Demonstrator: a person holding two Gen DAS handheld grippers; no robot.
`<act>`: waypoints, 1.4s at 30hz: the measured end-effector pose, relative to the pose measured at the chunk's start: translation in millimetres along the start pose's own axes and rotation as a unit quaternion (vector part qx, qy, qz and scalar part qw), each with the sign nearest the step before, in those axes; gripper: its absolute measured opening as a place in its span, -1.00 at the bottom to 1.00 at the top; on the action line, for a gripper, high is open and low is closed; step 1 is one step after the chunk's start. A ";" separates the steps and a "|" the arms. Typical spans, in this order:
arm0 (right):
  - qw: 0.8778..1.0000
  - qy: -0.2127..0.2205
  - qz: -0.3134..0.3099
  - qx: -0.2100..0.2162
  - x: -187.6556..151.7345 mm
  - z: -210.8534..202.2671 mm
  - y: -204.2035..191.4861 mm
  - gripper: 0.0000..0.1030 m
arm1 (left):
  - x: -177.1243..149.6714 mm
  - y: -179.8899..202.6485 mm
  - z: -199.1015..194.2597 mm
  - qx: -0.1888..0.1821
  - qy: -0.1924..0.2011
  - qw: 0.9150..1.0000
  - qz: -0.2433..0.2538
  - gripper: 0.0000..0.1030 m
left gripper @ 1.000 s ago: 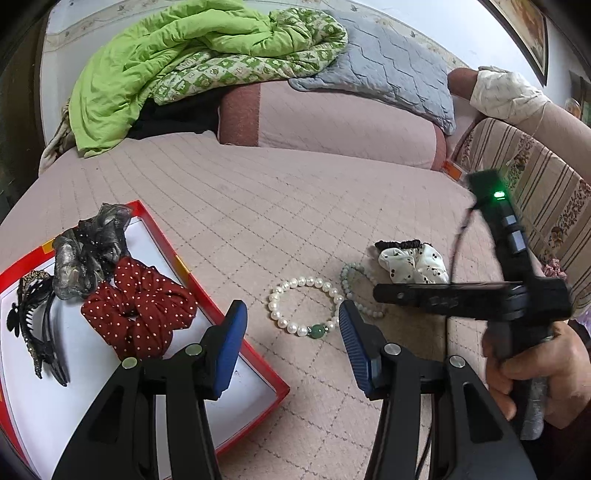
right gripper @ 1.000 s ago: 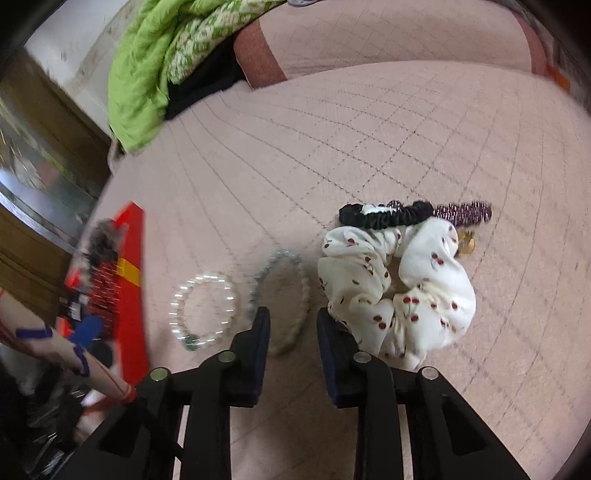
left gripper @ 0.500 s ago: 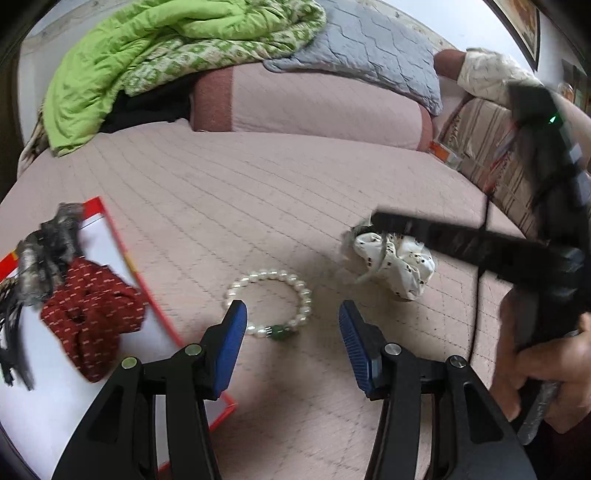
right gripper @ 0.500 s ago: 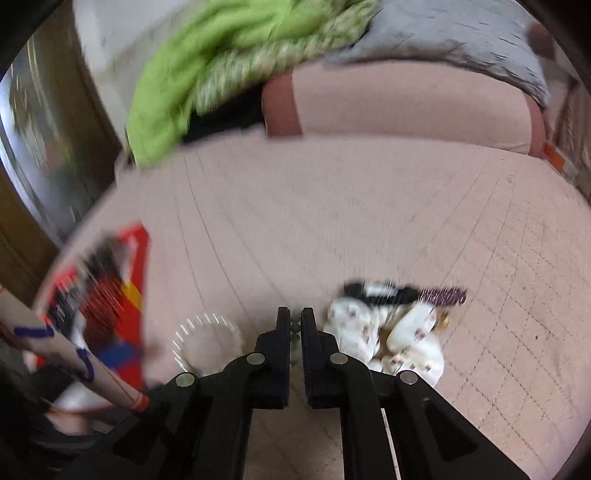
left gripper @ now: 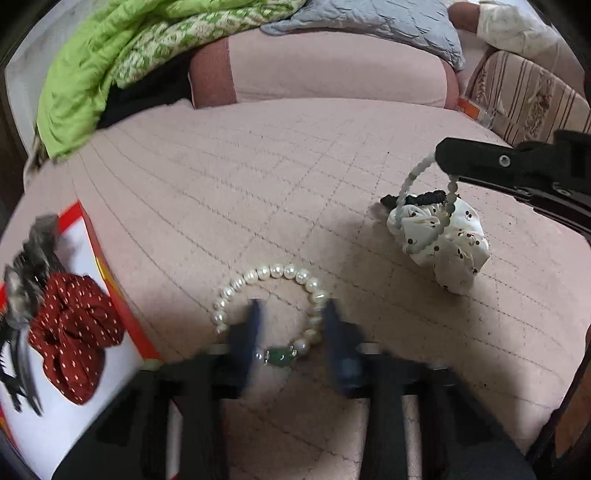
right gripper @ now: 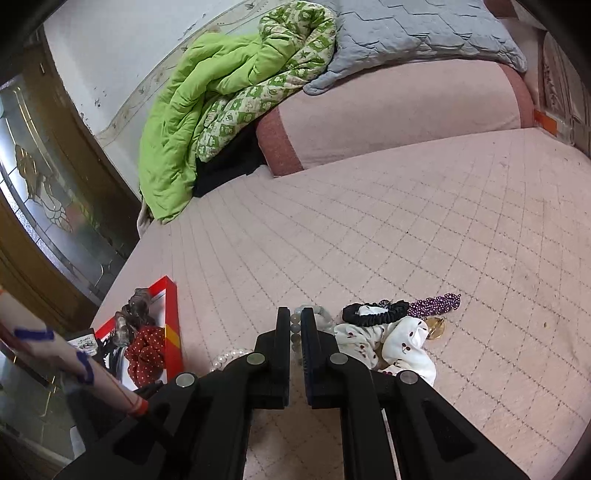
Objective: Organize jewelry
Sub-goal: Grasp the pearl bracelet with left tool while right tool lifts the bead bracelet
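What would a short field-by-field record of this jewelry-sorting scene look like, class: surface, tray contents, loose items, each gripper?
surface: pink quilted bedspread
tray: red-rimmed tray holding a red dotted scrunchie
loose items: white cherry scrunchie
left gripper: jaws just closing around the pearl bracelet, pads blurred
right gripper: shut on pale green bead bracelet, lifted off the bed

a home bedroom: quilted bed [right gripper: 369, 229], pillow [right gripper: 417, 29], rumpled blanket [right gripper: 207, 99].
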State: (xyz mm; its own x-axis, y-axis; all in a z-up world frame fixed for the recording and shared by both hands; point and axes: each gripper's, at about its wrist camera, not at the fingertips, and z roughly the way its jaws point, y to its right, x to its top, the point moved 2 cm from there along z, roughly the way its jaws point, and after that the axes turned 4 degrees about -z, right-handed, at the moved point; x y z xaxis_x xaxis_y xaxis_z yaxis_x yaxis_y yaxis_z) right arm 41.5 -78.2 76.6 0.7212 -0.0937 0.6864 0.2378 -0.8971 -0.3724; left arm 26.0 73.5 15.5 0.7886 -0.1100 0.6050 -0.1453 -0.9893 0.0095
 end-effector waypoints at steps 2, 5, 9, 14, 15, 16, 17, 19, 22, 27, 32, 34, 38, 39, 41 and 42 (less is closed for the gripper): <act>1.000 0.001 0.003 0.000 0.5 -0.3 1.6 -0.88 | 1.2 0.0 -6.9 0.026 0.019 0.999 0.008 -0.64; 1.000 0.003 0.006 -0.002 1.7 -0.4 3.1 -0.88 | 5.4 -4.2 -15.3 0.000 0.032 0.999 -0.006 -0.64; 1.000 0.002 0.005 -0.002 1.8 0.3 3.0 -0.88 | 8.1 -1.3 -22.1 -0.008 0.049 0.999 -0.002 -0.63; 1.000 0.004 0.008 -0.004 3.1 -0.2 5.7 -0.88 | 12.5 7.5 -24.6 -0.043 0.051 0.998 0.005 -0.55; 1.000 0.003 0.009 -0.004 3.0 0.4 5.9 -0.88 | 11.0 14.0 -23.1 -0.052 0.045 0.997 0.016 -0.55; 1.000 0.003 0.010 -0.005 3.0 1.1 6.0 -0.88 | 10.1 19.6 -24.7 -0.052 0.050 0.997 0.027 -0.55; 1.000 0.003 0.011 -0.005 3.2 1.0 6.5 -0.88 | 9.5 22.5 -27.7 -0.052 0.057 0.996 0.034 -0.55; 1.000 0.005 0.012 -0.004 3.9 0.2 7.6 -0.88 | 10.4 25.9 -34.2 -0.060 0.070 0.995 0.040 -0.55; 1.000 0.005 0.015 -0.004 4.3 -0.9 9.0 -0.88 | 10.7 17.4 -23.3 -0.098 0.035 0.995 0.003 -0.55; 1.000 0.003 0.021 0.000 5.6 0.2 10.5 -0.88 | 5.5 27.3 -9.1 -0.076 0.000 0.997 0.022 -0.55; 1.000 0.005 0.027 0.012 6.1 -1.4 8.3 -0.88 | 7.7 15.8 -14.0 -0.050 0.007 0.999 0.014 -0.55; 0.999 0.011 0.027 0.015 7.6 -4.8 8.6 -0.87 | 9.3 6.0 -12.9 -0.037 0.001 0.999 0.005 -0.55; 0.999 0.015 0.037 0.023 9.3 -7.8 13.0 -0.87 | 10.3 15.2 1.9 -0.002 -0.051 0.998 0.023 -0.55; 0.999 0.015 0.039 0.025 9.5 -8.3 14.1 -0.87 | 9.9 19.1 6.3 0.018 -0.063 0.997 0.032 -0.55; 0.999 0.015 0.041 0.028 10.2 -9.9 15.8 -0.87 | 10.5 22.5 13.1 0.044 -0.077 0.995 0.035 -0.43; 0.999 0.017 0.042 0.029 10.4 -11.3 16.7 -0.87 | 10.8 23.1 13.4 0.058 -0.079 0.995 0.035 -0.35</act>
State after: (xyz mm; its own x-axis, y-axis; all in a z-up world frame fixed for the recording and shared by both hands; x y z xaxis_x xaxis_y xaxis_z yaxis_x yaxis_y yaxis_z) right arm 45.7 -99.0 84.6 0.7183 -0.1838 0.6710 0.2148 -0.8588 -0.4651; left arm 39.1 48.2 11.6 0.8647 -0.1826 0.4680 -0.1393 -0.9822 -0.1258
